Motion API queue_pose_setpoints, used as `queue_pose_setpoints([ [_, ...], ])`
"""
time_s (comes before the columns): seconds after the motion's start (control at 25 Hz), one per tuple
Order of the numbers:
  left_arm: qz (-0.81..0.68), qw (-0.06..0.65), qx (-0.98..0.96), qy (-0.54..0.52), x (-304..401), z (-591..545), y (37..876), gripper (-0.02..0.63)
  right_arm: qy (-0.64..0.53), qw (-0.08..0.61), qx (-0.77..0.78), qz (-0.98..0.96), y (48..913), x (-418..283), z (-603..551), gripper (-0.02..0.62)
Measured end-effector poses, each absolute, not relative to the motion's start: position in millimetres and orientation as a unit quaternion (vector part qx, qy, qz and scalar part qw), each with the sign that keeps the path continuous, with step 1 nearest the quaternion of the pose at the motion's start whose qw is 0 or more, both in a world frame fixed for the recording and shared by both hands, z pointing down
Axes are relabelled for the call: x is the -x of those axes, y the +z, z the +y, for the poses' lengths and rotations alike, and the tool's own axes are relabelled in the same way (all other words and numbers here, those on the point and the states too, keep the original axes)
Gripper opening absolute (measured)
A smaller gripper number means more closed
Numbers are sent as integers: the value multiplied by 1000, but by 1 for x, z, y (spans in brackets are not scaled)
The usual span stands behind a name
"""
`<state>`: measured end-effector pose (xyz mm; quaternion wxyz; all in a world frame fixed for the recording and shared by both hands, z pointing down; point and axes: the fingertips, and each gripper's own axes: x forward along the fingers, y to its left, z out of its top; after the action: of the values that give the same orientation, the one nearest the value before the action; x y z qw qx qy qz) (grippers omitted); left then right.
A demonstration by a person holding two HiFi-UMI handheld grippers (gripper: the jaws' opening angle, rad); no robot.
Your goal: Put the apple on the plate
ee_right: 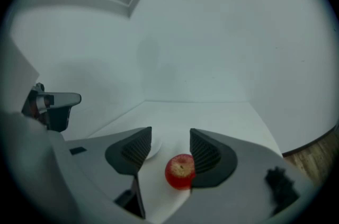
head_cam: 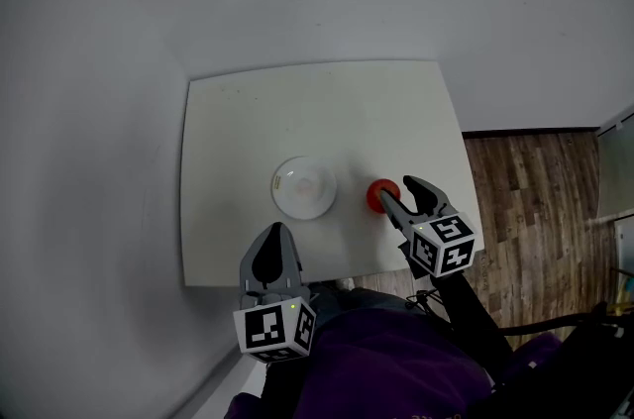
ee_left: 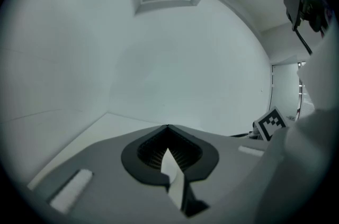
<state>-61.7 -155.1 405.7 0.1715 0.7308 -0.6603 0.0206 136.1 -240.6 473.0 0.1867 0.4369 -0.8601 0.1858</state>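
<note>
A red apple [head_cam: 377,195] lies on the white table [head_cam: 297,105], to the right of a small white plate [head_cam: 303,187]. My right gripper [head_cam: 394,190] is open right at the apple. In the right gripper view the apple [ee_right: 179,170] sits low between the spread jaws of the right gripper [ee_right: 170,133], close beside the right-hand pad; whether it touches I cannot tell. A sliver of the plate [ee_right: 154,148] shows behind the left-hand pad. My left gripper [head_cam: 275,234] hovers at the table's near edge below the plate. It is shut, and the tips of the left gripper [ee_left: 168,127] meet with nothing between them.
A pale wall runs along the table's left and far sides. Wood floor [head_cam: 525,179] lies off the right edge. The right gripper's marker cube [ee_left: 271,122] shows at the right of the left gripper view. A person's dark clothing [head_cam: 396,358] is at the near edge.
</note>
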Motion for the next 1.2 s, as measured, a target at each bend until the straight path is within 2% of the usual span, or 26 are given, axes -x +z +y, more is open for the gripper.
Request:
queue_pose_setpoints([
  [0.16, -659, 170, -732, 21, 69, -164, 402, 8, 179, 226, -438, -851, 491, -138, -244, 266],
  [0.52, -660, 169, -732, 24, 93, -169, 407, 8, 184, 289, -445, -828, 536, -135, -246, 337],
  [1.2, -656, 174, -734, 25, 111, -172, 411, 8, 203, 343, -447, -801, 575, -137, -251, 344],
])
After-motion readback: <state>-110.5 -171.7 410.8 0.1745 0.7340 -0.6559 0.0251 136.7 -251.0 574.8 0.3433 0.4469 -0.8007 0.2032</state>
